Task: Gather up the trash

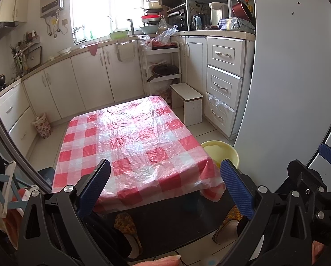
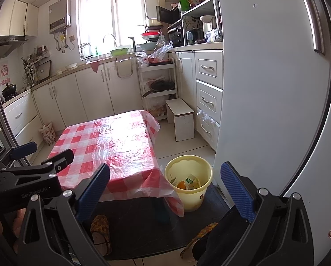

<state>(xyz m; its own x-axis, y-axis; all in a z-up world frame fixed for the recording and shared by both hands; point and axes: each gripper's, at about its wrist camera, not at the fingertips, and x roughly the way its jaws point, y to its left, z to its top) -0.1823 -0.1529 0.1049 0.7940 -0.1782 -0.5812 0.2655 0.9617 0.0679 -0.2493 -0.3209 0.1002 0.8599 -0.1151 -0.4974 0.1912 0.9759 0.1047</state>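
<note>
Both grippers — left gripper (image 1: 165, 186), right gripper (image 2: 165, 188) — jaws wide, empty. Trash (image 2: 187, 182) sits in yellow bin (image 2: 188, 194); counter (image 2: 112, 141) bare — likely finished, else search floor.

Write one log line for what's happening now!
left hand-held gripper: open, empty | right hand-held gripper: open, empty | yellow bin: holds trash | checkered table: bare
</note>
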